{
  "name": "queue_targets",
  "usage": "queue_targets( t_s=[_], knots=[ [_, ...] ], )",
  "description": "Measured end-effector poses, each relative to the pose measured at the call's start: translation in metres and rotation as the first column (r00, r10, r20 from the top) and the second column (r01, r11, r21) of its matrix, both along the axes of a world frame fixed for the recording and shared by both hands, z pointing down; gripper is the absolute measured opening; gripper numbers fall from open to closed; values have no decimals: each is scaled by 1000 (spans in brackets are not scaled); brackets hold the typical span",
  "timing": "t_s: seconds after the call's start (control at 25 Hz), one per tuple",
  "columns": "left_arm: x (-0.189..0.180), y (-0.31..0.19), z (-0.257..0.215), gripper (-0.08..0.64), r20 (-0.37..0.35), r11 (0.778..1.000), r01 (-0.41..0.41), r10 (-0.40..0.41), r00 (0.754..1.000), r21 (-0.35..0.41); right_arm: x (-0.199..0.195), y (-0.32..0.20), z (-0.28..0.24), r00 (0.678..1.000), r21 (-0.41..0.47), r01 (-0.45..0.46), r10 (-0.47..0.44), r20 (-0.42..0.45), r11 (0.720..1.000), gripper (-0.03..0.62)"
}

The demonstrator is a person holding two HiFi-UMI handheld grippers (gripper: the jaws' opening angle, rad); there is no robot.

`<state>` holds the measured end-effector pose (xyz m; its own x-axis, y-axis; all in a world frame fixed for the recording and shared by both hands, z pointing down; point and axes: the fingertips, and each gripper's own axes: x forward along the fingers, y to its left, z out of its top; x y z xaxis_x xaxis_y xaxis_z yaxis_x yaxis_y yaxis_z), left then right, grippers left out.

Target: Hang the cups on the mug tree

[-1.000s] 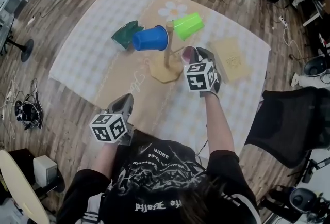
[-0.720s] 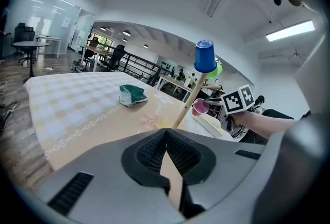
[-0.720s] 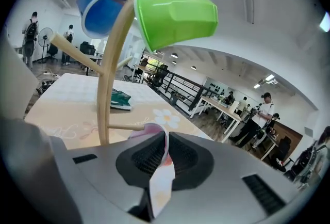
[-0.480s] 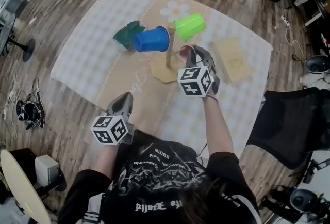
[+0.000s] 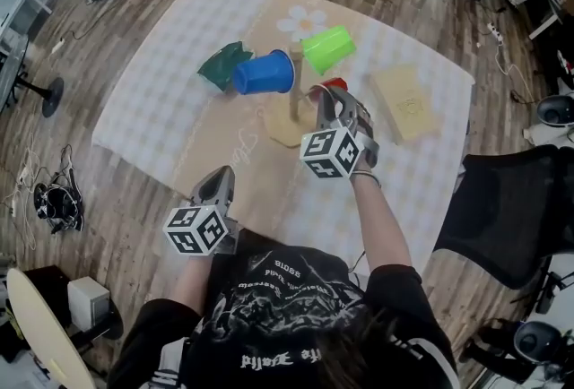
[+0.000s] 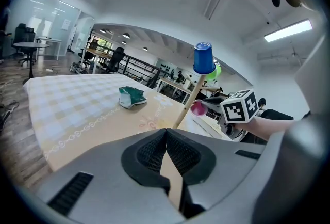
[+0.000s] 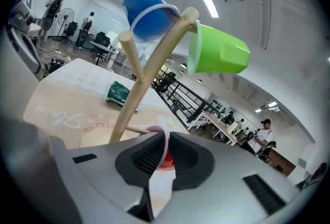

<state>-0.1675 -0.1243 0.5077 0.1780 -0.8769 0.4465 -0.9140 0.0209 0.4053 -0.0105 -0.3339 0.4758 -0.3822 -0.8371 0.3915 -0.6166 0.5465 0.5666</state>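
Observation:
The wooden mug tree point(image 5: 293, 100) stands mid-table with a blue cup point(image 5: 265, 73) and a light green cup point(image 5: 327, 47) hung on its pegs. A dark green cup point(image 5: 221, 65) lies on its side at the left of the tree. My right gripper point(image 5: 328, 102) is shut on the rim of a red cup point(image 5: 334, 85) just right of the pole point(image 7: 147, 76); its jaws have just been opening a little, with the rim point(image 7: 161, 152) still between them. My left gripper point(image 6: 166, 132) is shut and empty, low near the front edge point(image 5: 218, 177).
A tan square mat point(image 5: 404, 100) lies on the checked tablecloth point(image 5: 152, 109) right of the tree. A black chair point(image 5: 502, 208) stands off the table's right corner. The person's arm runs from the front edge to the right gripper.
My right gripper has shifted left toward the tree pole and rolled, with the red cup still in it. The left gripper has stayed put.

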Motion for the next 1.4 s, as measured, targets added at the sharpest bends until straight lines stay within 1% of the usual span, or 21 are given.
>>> queue_targets(
  t_s=[0.12, 0.32, 0.44, 0.56, 0.68, 0.8, 1.04, 1.2, 1.4],
  knots=[
    [-2, 3, 2, 21, -6, 1000, 3, -3, 1000, -7, -3, 4, 0, 1000, 5, 5, -5, -5, 1000, 44],
    [-4, 7, 5, 21, -14, 1000, 13, -13, 1000, -13, -4, 8, -2, 1000, -17, 1, 0, 29, 1000, 48],
    [-6, 8, 5, 21, -29, 1000, 18, -18, 999, -8, -6, 11, -2, 1000, -8, -4, 4, 13, 1000, 49],
    [-9, 8, 5, 21, -61, 1000, 26, -26, 998, 4, -8, 15, -2, 1000, 2, -6, 6, -3, 1000, 52],
    [-8, 10, 6, 21, -56, 1000, 18, -18, 998, 6, -12, 20, 0, 999, 16, 12, -12, -33, 1000, 57],
    [-7, 11, 5, 21, -50, 1000, 4, -4, 999, 8, -14, 24, 1, 999, 15, 10, -9, -36, 1000, 57],
    [-14, 11, 3, 21, -93, 999, 19, -17, 996, 25, -20, 31, 5, 998, 20, 23, -22, -65, 1000, 58],
    [-17, 10, 4, 21, -79, 999, 15, -12, 997, 30, -22, 34, 11, 996, 19, 29, -28, -82, 999, 58],
    [-14, 8, 8, 21, -78, 1000, 4, -2, 997, 22, -22, 39, 20, 995, 8, 31, -30, -99, 999, 52]
  ],
)
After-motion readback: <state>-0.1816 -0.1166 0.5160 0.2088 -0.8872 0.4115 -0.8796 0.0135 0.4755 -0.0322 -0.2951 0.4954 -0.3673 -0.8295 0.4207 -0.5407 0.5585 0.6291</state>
